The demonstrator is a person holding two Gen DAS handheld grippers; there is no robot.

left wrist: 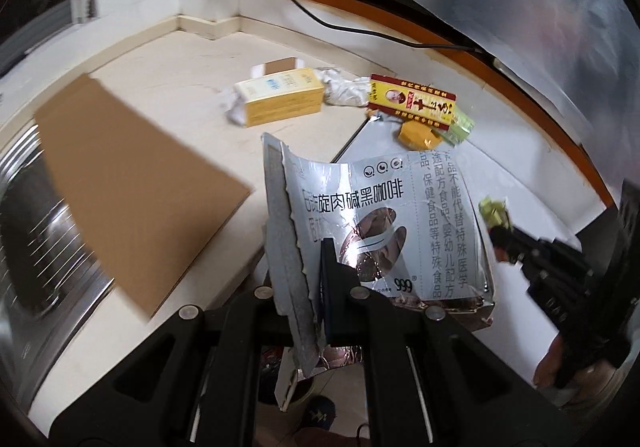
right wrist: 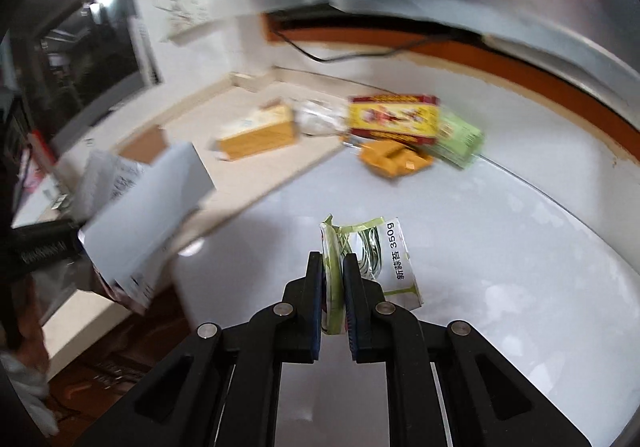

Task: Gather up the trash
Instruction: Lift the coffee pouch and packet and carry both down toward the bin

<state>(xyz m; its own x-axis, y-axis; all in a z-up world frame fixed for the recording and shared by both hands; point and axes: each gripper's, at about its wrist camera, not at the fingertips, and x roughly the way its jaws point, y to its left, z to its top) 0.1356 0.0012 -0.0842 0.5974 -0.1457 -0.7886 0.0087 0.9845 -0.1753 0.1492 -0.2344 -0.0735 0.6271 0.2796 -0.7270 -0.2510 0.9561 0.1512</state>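
Note:
My left gripper (left wrist: 320, 247) is shut on a torn silver coffee box (left wrist: 400, 215), which hangs above the counter; the same silver coffee box (right wrist: 148, 215) shows blurred at the left of the right wrist view. My right gripper (right wrist: 332, 259) is shut on a small green and white wrapper (right wrist: 380, 259), lifted over a white surface (right wrist: 500, 247). In the left wrist view the right gripper (left wrist: 500, 231) sits at the right with the green wrapper (left wrist: 494, 211) at its tip. Further back on the counter lie a yellow box (left wrist: 284, 97), crumpled white plastic (left wrist: 344, 87), a red and yellow box (left wrist: 412, 103), an orange piece (left wrist: 418, 137) and a green packet (left wrist: 460, 127).
A brown cardboard sheet (left wrist: 132, 183) lies at the left beside a steel sink drainer (left wrist: 36, 223). A black cable (left wrist: 320, 21) runs along the back wall with its orange-brown trim (left wrist: 500, 75). Below the counter edge stands a bin with rubbish (left wrist: 288, 387). A dark window (right wrist: 68, 55) lies left.

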